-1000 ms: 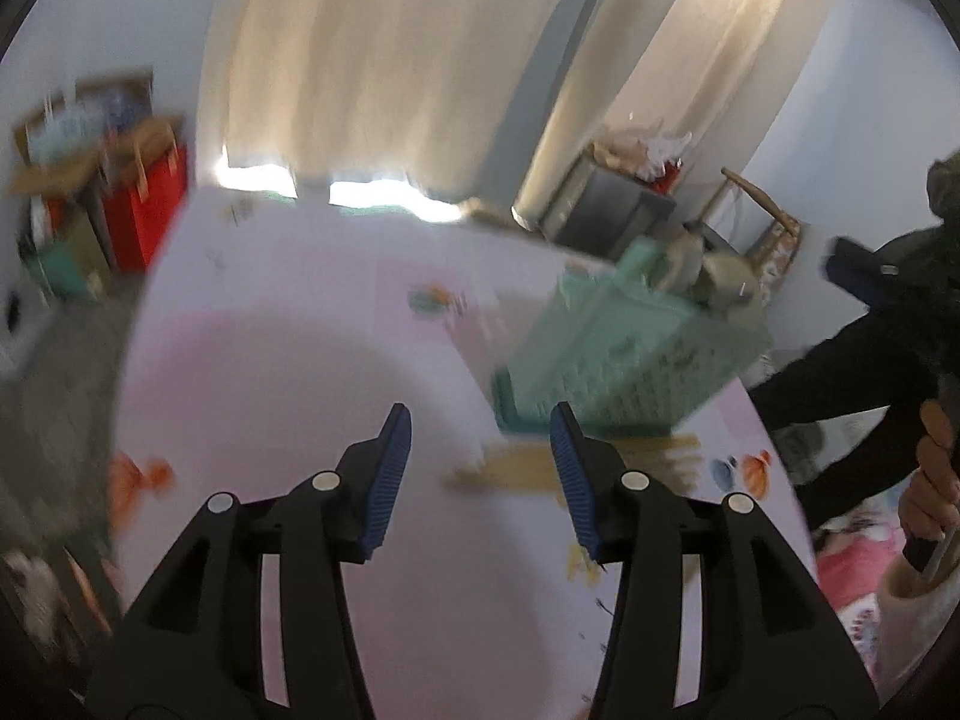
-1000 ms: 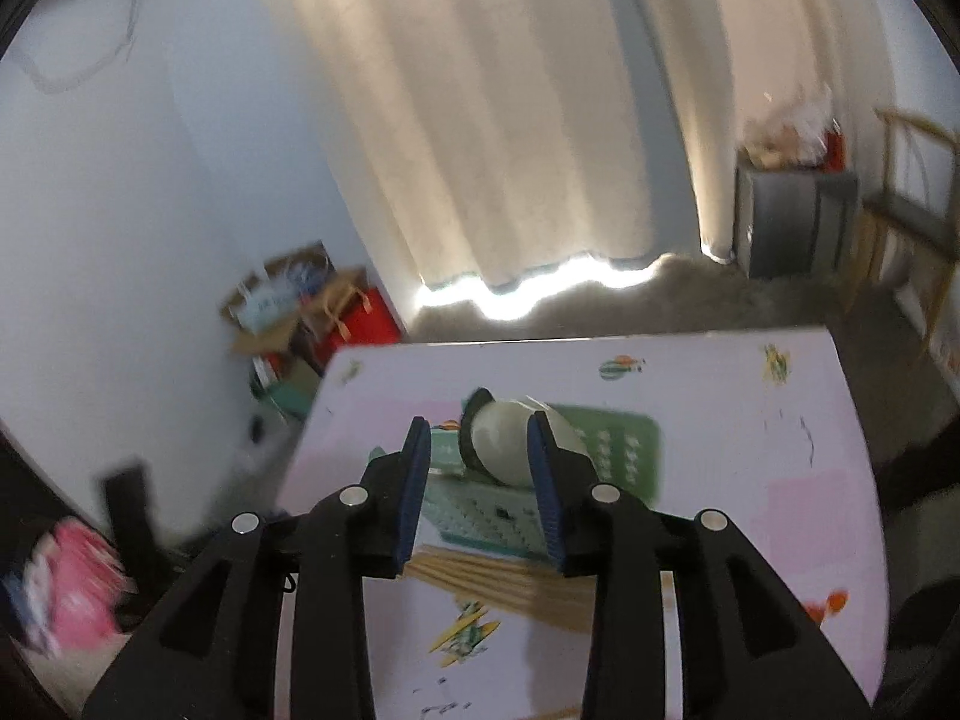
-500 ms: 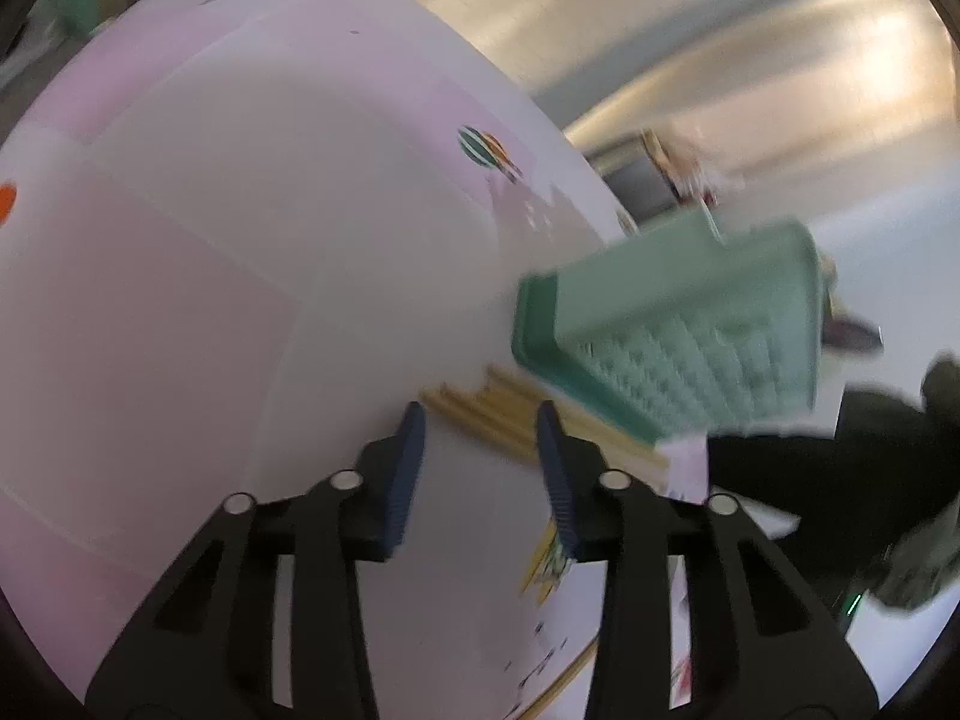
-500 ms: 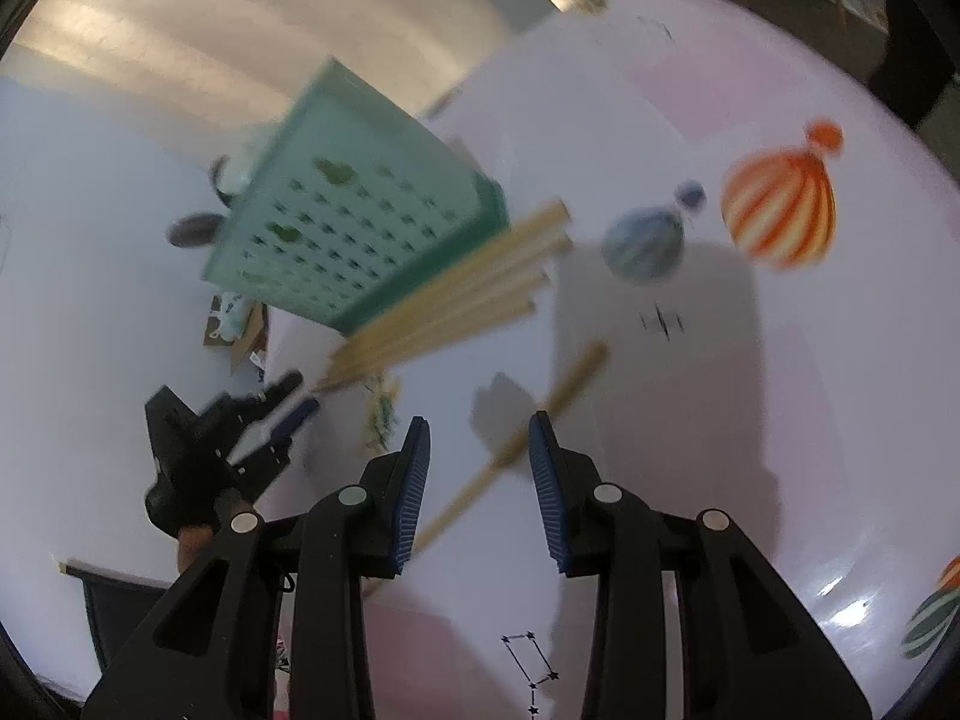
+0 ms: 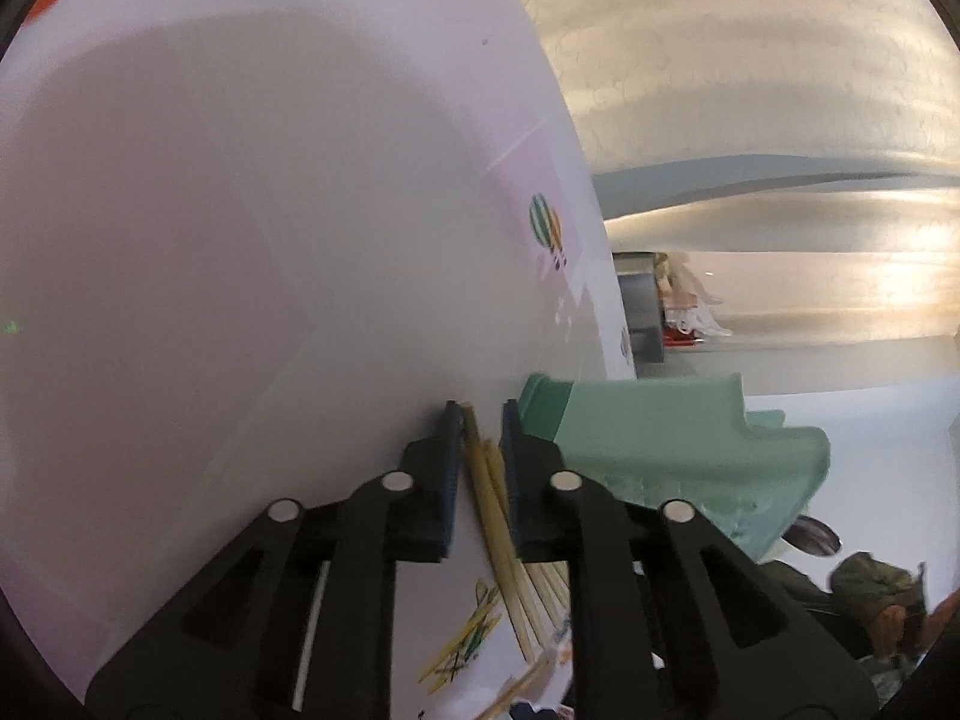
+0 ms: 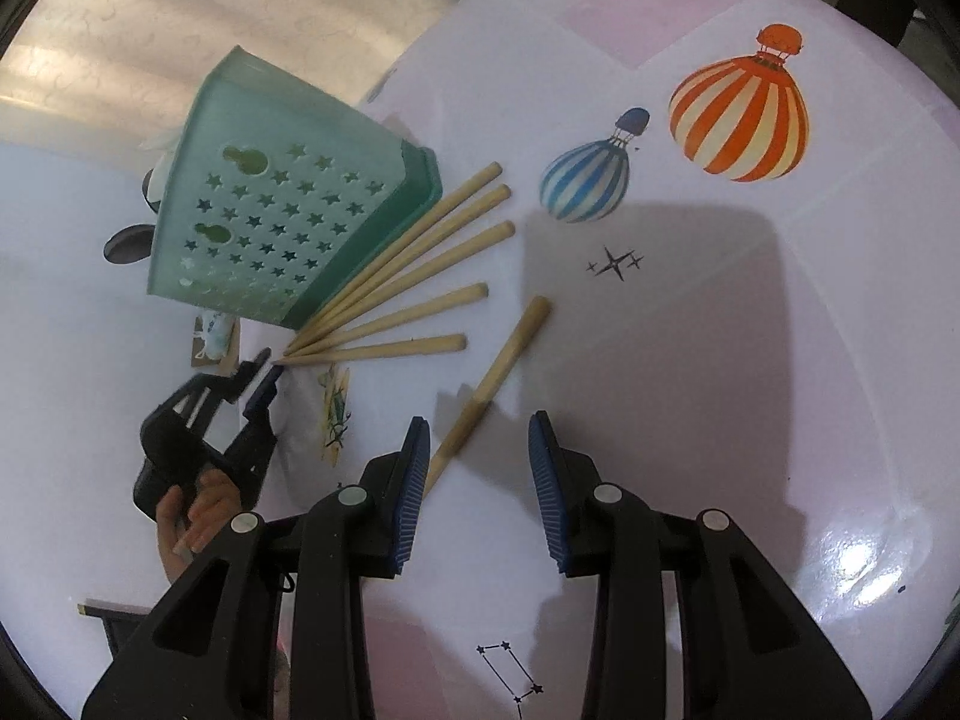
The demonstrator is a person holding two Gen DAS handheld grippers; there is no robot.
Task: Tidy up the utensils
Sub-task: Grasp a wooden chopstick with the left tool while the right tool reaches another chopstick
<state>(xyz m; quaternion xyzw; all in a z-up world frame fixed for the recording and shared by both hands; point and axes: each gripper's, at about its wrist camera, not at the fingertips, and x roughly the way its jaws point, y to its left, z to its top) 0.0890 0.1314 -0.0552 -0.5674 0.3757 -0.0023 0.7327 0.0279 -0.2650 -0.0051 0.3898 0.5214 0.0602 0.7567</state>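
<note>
Both grippers dropped to the pink balloon-print table (image 6: 750,360) since 1 s ago. Fanned pale wooden chopsticks (image 6: 414,264) lie beside the mint-green perforated plastic basket (image 6: 270,222); left gripper (image 5: 480,420) jaws just closing round their tips, contact unclear. Right gripper (image 6: 480,429) jaws apart, w/ a stray chopstick (image 6: 498,372) at its left pad. Pickup looks imminent.
</note>
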